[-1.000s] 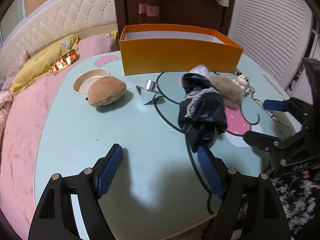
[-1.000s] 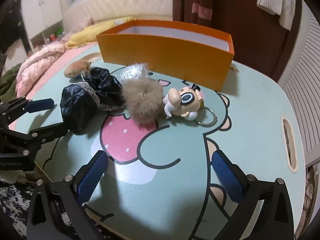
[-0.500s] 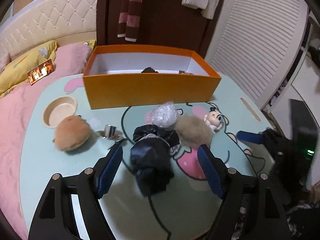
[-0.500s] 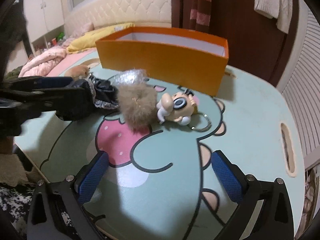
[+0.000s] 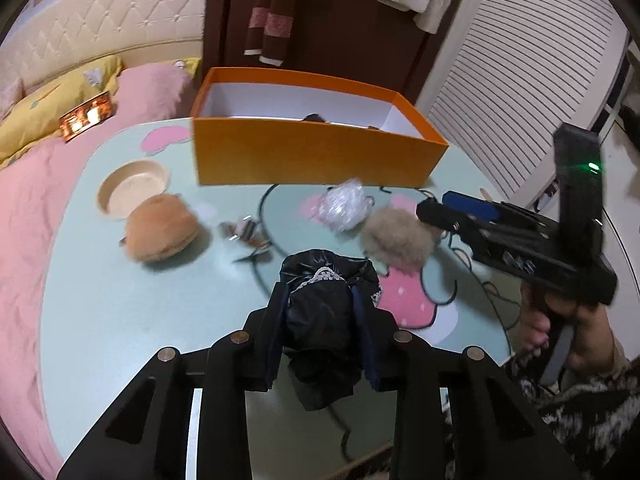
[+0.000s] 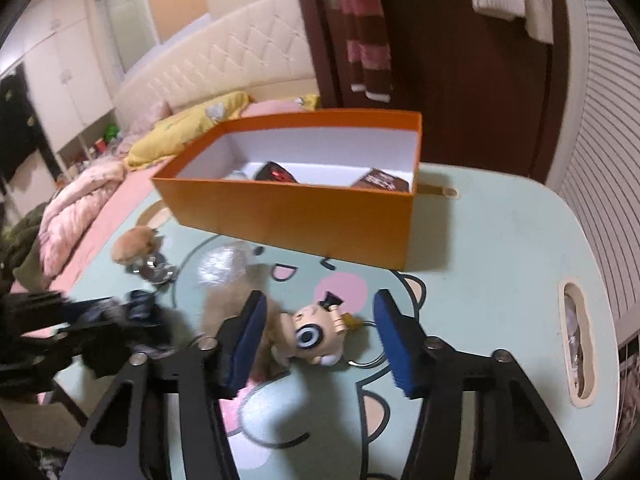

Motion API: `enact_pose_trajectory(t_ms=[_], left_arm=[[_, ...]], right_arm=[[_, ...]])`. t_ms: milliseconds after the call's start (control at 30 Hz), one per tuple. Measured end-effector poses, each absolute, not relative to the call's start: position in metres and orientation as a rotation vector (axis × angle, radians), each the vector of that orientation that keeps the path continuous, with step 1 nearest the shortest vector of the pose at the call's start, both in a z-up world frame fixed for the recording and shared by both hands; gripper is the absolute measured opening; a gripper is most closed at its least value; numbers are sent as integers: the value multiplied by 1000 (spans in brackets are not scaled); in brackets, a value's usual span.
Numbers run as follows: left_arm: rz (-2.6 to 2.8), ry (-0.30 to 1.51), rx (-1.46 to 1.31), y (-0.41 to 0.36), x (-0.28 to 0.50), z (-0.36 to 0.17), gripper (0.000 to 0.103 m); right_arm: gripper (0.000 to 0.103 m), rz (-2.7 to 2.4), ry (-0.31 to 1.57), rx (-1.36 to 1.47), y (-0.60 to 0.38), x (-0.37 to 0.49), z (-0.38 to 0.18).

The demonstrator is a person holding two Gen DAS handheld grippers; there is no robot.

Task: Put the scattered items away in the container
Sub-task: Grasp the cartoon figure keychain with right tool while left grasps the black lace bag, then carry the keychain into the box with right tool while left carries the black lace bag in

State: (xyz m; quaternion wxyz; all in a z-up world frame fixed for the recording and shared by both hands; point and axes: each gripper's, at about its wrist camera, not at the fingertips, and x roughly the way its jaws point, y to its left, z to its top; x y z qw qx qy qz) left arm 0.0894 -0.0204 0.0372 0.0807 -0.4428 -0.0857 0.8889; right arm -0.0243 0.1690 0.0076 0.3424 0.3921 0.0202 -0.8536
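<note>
2 grippers are at work on the counter [image 5: 132, 300], and each has its own item between its fingers. The left gripper [image 5: 320, 312] is closing on the black lace-trimmed pouch [image 5: 320, 312]; its pads already press the pouch's sides, and the pouch's long axis runs back along the fingers toward the camera, its loose end hanging below them. The right gripper [image 6: 316, 340] is closing too, but its pads stand apart from what lies between them: the cartoon-figure keychain [image 6: 316, 336] with its tan fur pom-pom [image 6: 224, 300] on the left and its metal ring on the right, so the keychain lies across the opening, roughly from pad to pad.

The orange box [image 5: 316, 156], the container, stands straight ahead of both grippers at the far side of the counter, with its long side facing them and a few dark things already inside. From the left gripper the way to it passes over the clear plastic wad [image 5: 344, 206]. The plush burger [image 5: 160, 228], the beige dish [image 5: 134, 188] and a small metal clip [image 5: 244, 234] lie to the left, nearer the left gripper.
</note>
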Motion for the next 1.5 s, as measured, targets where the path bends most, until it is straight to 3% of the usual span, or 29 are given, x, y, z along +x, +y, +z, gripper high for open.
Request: enact_pose_trajectory(t_ms=[167, 267, 467, 500, 533, 967, 1500], left_arm=[[2646, -253, -1365, -20, 93, 30, 33], [2653, -235, -1349, -17, 89, 29, 40], [2645, -112, -1364, -5, 76, 22, 42], [2638, -105, -1376, -4, 74, 21, 34], [2631, -100, -1388, -4, 72, 21, 34], [2634, -225, -1256, -17, 55, 64, 33], [2743, -267, -1108, -40, -51, 105, 33]], right_arm=[[46, -2227, 121, 1070, 165, -27, -4], [40, -2236, 184, 1052, 162, -26, -5], [40, -2230, 147, 1054, 166, -28, -6], [40, -2226, 127, 1055, 168, -28, -6], [40, -2224, 109, 1052, 170, -28, -5], [40, -2181, 50, 905, 170, -30, 54], [40, -2171, 71, 834, 129, -91, 82]])
